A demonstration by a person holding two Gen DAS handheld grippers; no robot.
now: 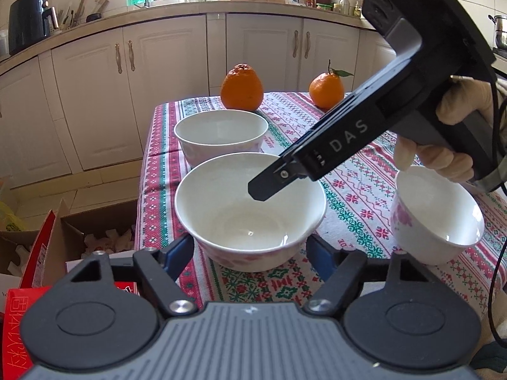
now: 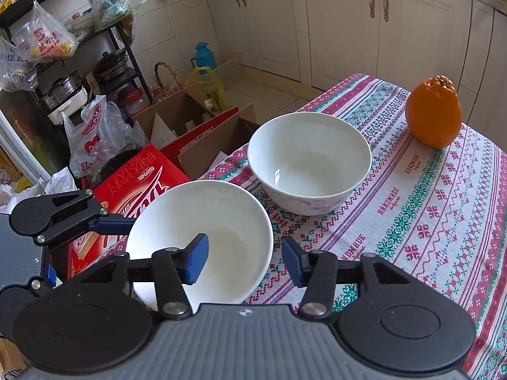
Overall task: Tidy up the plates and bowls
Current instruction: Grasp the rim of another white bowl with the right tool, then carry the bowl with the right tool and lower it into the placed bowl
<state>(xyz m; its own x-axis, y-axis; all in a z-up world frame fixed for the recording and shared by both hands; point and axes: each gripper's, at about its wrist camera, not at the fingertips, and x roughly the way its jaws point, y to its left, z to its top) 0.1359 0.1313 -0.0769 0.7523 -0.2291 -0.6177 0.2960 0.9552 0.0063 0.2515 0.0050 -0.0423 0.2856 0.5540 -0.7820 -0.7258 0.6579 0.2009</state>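
On tablecloth (image 2: pixel 443 215), three empty bowls (image 1: pixel 250 215).

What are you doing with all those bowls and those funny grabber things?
A person holds a grabber in each hand and is tidying bowls on a patterned tablecloth. The left gripper has its jaws on either side of the nearest bowl. The right gripper straddles that same bowl's rim, one finger inside and one outside. A second bowl sits behind it, a third bowl off to the right, and two oranges at the far end.
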